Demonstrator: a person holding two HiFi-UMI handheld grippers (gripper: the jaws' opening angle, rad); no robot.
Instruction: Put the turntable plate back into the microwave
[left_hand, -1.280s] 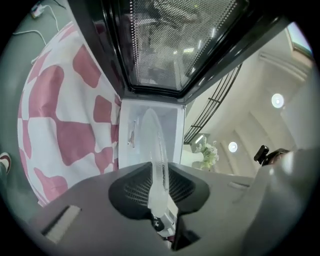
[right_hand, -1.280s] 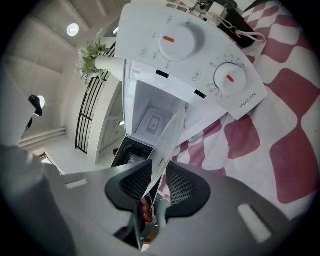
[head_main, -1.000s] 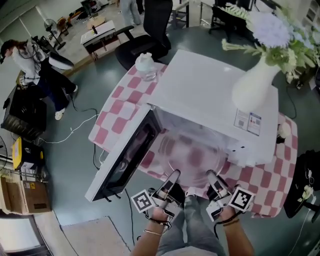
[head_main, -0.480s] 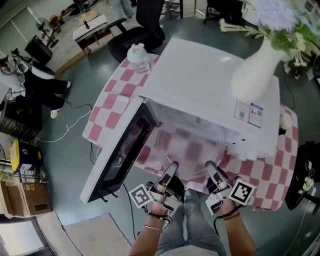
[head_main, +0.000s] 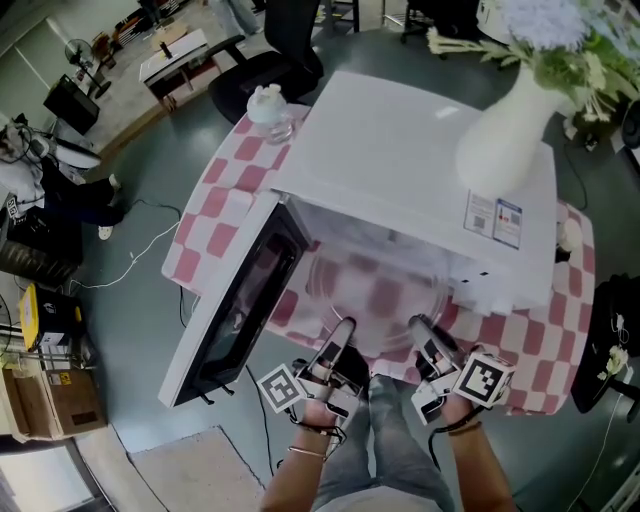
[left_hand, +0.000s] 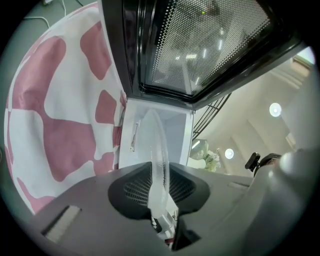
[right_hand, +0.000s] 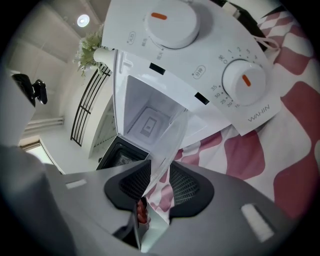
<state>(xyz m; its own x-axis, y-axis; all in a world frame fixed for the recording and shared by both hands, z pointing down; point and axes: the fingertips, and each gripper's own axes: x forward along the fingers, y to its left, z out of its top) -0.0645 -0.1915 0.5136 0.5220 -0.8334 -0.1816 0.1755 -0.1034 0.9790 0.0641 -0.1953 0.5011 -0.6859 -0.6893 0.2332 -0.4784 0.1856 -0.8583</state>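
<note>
Pads (left_hand: 134, 189) of your left gripper (head_main: 343, 326) are clamped on the near rim of the glass turntable plate (head_main: 375, 285). Your right gripper (head_main: 418, 326) grips the same rim just beside it. Its jaws have just been opening a little, yet the glass still fills the gap between its pads (right_hand: 189, 186). That makes two grippers on one plate.

The plate lies roughly level in front of the microwave (head_main: 420, 170). Its far edge reaches the open cavity, and most of it is over the pink-and-white checked tablecloth (head_main: 215, 230). The one door (head_main: 245, 310) stands swung wide on your left.

You can count two white dials on the control panel, an upper one (right_hand: 175, 20) and a lower one (right_hand: 245, 82). "WAHIN" is printed under the lower dial, with 20, 25, 30 and 35 around it. One white vase (head_main: 505, 140) stands on top of the microwave beside a sticker too small to read.

Compared with a second ago, both grippers and the plate sit much as they did against the microwave.
</note>
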